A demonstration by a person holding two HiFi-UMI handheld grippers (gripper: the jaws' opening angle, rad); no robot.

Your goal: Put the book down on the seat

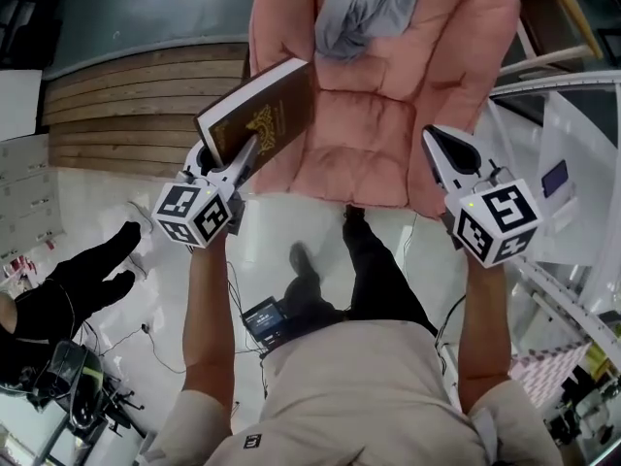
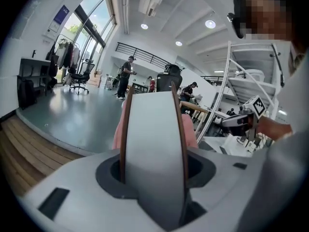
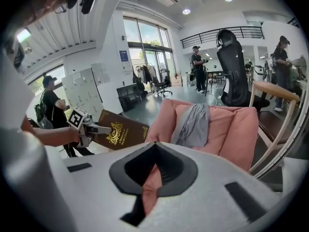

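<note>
Both bare forearms are stretched forward at about the same height. The left gripper (image 1: pixel 239 157) points up and to the right, with its jaws clamped on the lower corner of the book (image 1: pixel 266 115). The right gripper (image 1: pixel 437 142) is held level beside it, well apart, with its jaws drawn together on nothing.

The book is a thick hardback with a dark brown cover, a gold emblem and gold lettering too small to read. It is in the air, tilted, at the left edge of the seat (image 1: pixel 388 134) and not lying on it. From the left gripper's own view, the pale page edge runs between the two brown boards.

The seat is a pink padded chair, and a grey cloth (image 1: pixel 364 8) is draped down its back cushion.
</note>
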